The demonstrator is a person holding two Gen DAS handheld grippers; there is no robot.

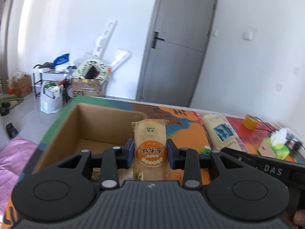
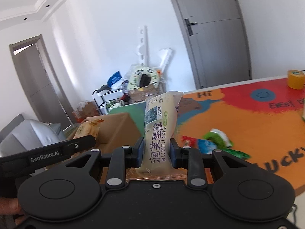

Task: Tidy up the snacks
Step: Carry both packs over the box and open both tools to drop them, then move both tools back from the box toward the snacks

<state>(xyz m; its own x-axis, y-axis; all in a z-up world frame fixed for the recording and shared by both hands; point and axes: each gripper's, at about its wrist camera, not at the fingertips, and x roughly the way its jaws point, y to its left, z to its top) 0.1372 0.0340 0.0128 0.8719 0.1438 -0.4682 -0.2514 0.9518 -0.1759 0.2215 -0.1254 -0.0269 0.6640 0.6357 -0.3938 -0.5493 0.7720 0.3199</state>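
My left gripper is shut on a rice-cracker packet with an orange round label, held above the near right part of an open cardboard box. My right gripper is shut on a pale Runfu Cake packet, held upright above the table just right of the box. The cake packet also shows in the left wrist view, and the cracker packet in the right wrist view. Small green and red snack packets lie on the table to the right.
The table has a colourful orange, red and green cover. A yellow tape roll and a green tissue box stand at its far right. Behind the table are a shelf with clutter and a grey door.
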